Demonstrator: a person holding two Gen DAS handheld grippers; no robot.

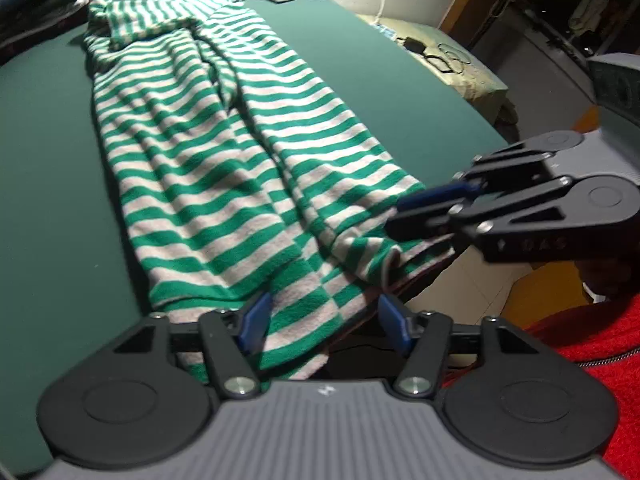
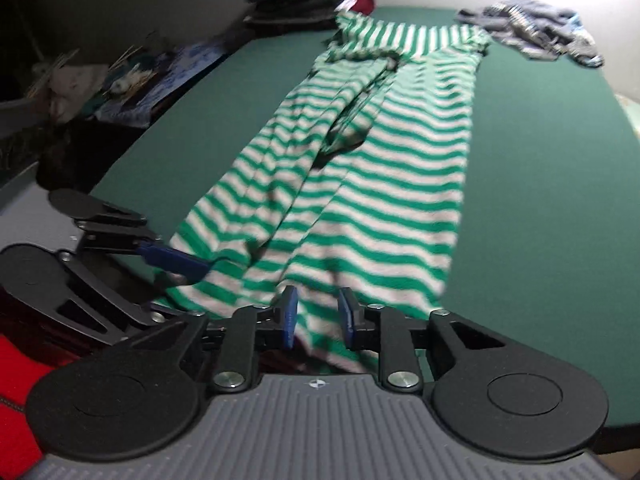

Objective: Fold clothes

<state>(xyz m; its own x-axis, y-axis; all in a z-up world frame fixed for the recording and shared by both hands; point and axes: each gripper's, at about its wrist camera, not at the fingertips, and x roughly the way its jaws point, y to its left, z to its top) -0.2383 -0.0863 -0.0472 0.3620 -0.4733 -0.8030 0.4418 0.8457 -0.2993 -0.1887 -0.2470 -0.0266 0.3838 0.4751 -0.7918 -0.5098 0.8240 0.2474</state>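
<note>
- Here, a green-and-white striped garment point(image 1: 208, 152) lay stretched lengthwise on the green table point(image 1: 40, 168), its near end draped over the table's near edge.
- The left gripper point(image 1: 320, 320) stood released, its fingers apart on either side of that hanging end, not pressing it.
- The right gripper point(image 2: 318, 316) was narrower but also unclenched, with cloth between its fingers.
- Judged step: taking hold of the near end; next, both must clench there, then carry it toward the far edge.
</note>
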